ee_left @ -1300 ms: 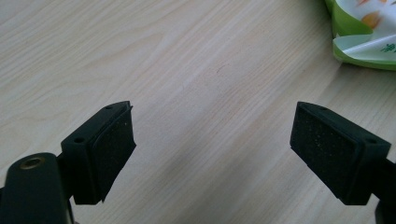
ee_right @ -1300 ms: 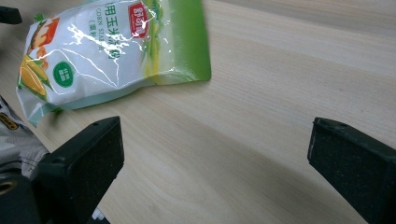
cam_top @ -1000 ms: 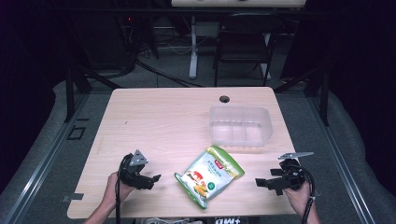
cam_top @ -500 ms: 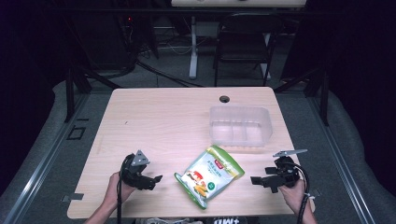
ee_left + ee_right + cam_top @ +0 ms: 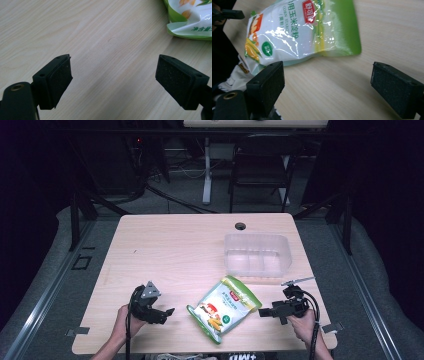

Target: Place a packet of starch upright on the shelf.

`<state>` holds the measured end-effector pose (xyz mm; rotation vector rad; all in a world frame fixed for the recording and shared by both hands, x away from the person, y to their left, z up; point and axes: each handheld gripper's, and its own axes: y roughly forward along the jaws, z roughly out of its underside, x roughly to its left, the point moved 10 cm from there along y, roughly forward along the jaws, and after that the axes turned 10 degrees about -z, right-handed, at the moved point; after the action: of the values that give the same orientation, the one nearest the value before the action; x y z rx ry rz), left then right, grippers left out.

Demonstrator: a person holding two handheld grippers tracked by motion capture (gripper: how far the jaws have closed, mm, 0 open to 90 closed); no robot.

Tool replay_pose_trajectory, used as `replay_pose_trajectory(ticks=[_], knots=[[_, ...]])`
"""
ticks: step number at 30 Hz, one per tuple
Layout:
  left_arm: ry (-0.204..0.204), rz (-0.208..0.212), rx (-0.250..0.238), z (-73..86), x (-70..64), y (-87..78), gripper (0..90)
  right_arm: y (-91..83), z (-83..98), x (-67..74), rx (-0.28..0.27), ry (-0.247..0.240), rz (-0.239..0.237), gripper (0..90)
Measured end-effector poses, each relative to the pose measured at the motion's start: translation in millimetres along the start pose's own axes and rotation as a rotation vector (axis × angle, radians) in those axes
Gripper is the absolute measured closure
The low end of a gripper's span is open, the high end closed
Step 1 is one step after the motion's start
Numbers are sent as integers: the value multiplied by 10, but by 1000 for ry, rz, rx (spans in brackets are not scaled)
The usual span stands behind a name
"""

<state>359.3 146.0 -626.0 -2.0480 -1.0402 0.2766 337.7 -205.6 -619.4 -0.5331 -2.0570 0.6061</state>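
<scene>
A green and white bag of corn starch (image 5: pixel 224 307) lay flat near the front edge of the wooden tabletop (image 5: pixel 175 250), roughly midway between the two grippers. Just beyond it, toward the far right, stood a clear plastic tray (image 5: pixel 257 253) with dividers, apart from the bag. The left gripper (image 5: pixel 159 314) hovered to the left of the bag, its fingers (image 5: pixel 53 80) spread wide and grasping nothing, with bare wood between them. The right gripper (image 5: pixel 266 312) sat to the right of the bag, fingers (image 5: pixel 265 86) likewise released, pointing toward the bag's near end without touching it.
</scene>
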Motion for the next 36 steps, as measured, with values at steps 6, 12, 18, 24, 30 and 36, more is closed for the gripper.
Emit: replay_pose_trajectory(ticks=[6,12,18,24,30,36], knots=[[3,2,1,-3,-11,3,132,99,25,62,30,29,-30,129],[0,6,3,-2,-19,10,132,215,31,84,63,52,-39,141],[7,1,2,-5,-16,7,132,322,30,68,82,93,-48,141],[4,3,2,-6,-19,10,132,339,10,62,72,124,-51,143],[5,2,-1,-8,-17,4,132,394,-57,70,58,137,-75,143],[4,4,-1,-6,-17,5,132,403,-110,42,2,166,-76,182]])
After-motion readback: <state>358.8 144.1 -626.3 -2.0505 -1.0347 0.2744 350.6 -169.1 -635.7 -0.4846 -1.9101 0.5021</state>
